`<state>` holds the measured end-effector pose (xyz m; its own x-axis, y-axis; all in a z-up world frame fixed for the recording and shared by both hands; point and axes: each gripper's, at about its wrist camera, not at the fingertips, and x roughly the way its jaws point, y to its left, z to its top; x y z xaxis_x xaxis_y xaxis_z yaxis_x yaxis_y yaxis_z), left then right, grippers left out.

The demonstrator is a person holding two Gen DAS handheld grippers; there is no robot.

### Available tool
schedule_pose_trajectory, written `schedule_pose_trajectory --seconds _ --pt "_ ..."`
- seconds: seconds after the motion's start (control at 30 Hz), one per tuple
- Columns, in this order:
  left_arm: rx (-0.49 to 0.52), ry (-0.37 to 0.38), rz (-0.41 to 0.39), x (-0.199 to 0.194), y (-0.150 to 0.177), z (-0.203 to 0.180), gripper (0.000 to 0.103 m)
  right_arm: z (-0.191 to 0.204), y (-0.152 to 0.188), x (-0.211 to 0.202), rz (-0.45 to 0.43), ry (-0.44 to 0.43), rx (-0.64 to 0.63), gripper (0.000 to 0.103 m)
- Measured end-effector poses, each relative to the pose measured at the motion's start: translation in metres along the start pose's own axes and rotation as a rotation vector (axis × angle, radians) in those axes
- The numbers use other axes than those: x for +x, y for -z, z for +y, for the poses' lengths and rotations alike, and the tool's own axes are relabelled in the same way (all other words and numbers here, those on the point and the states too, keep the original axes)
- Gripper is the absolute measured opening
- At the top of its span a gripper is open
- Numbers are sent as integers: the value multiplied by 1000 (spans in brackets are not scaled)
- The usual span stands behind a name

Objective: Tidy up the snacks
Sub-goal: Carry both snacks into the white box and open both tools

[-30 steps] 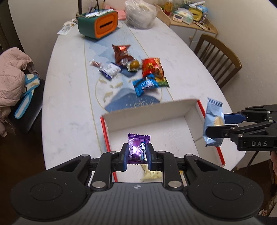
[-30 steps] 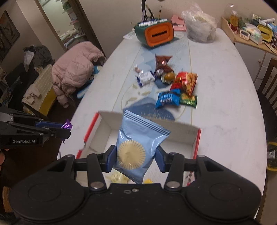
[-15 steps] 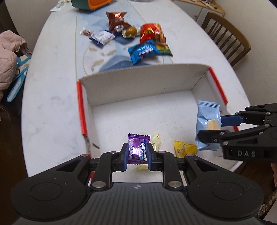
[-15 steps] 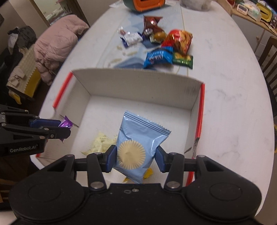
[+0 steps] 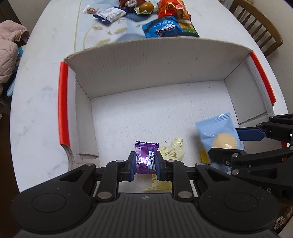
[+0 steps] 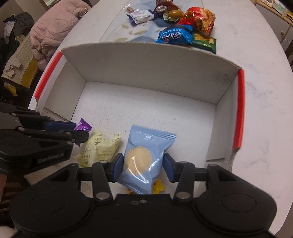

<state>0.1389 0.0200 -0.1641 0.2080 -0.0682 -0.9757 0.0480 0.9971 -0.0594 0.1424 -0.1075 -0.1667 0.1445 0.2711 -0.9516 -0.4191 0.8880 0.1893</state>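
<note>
A white cardboard box (image 5: 157, 60) with red-edged flaps lies open on the table. My left gripper (image 5: 145, 162) is shut on a purple candy (image 5: 145, 155) low inside the box, near its front left. My right gripper (image 6: 143, 163) is shut on a light blue cookie packet (image 6: 146, 157), held down into the box at the front right. That packet (image 5: 218, 136) and the right gripper (image 5: 245, 144) show at the right of the left wrist view. On the box floor lie pale yellow wrappers (image 6: 99, 148) and a small yellow packet (image 6: 157, 187).
Beyond the box's far wall a heap of snacks sits on the table: a blue packet (image 6: 175, 35), a red bag (image 6: 198, 19), a green packet (image 6: 204, 42) and a white-blue bar (image 6: 142, 15). A wooden chair (image 5: 256, 23) stands at the right, a pink jacket (image 6: 55, 27) at the left.
Both grippers have sunk from above the box down into it, each still holding its snack. The box fills the views and the far end of the table has dropped out of sight.
</note>
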Motion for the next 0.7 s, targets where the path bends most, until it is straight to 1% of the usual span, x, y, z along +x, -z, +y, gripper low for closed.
schedule_pose_trajectory --seconds 0.23,0.5,0.7 --pt "-3 10 10 4 -3 0 21 -1 0 2 12 -13 6 46" --pt "-26 42 7 -1 0 7 36 -5 1 -12 -10 -47 9 50" --pt "-9 64 -39 -24 5 6 49 -7 3 -34 -63 -74 11 58"
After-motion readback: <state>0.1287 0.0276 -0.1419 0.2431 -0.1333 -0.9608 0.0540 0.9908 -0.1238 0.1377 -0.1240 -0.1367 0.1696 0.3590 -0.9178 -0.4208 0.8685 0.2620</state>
